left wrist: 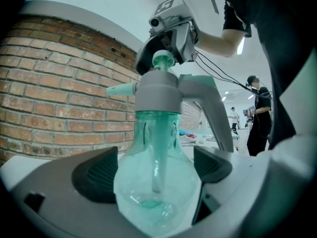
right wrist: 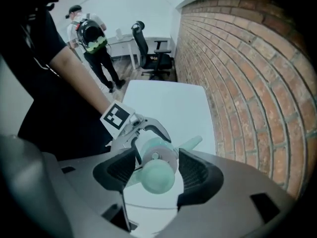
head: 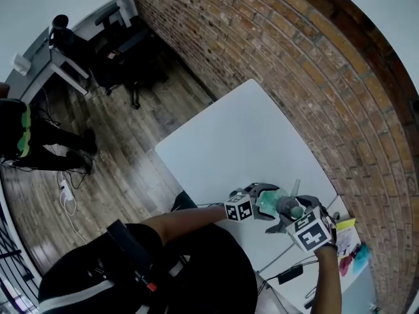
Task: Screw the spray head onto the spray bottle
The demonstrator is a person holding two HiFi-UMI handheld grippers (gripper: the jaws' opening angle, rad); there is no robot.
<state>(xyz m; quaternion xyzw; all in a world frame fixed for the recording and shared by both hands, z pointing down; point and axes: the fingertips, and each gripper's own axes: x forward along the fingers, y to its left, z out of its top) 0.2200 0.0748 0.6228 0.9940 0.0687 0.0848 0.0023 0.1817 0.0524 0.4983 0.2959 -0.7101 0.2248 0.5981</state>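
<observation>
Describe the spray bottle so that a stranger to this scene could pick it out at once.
Start at the white table along the red brick wall; at its near end the person holds two grippers. The left gripper clamps the see-through green plastic spray bottle by its round body. Nothing else there is clear green, or topped by a grey spray head.

The person is wearing a black short-sleeved shirt (head: 196, 260); the pale grey plastic left gripper (left wrist: 156, 172) and right gripper (right wrist: 157, 175) are bearing black ribbed pads (right wrist: 198, 175) and black-and-white marker cubes (head: 239, 209).
</observation>
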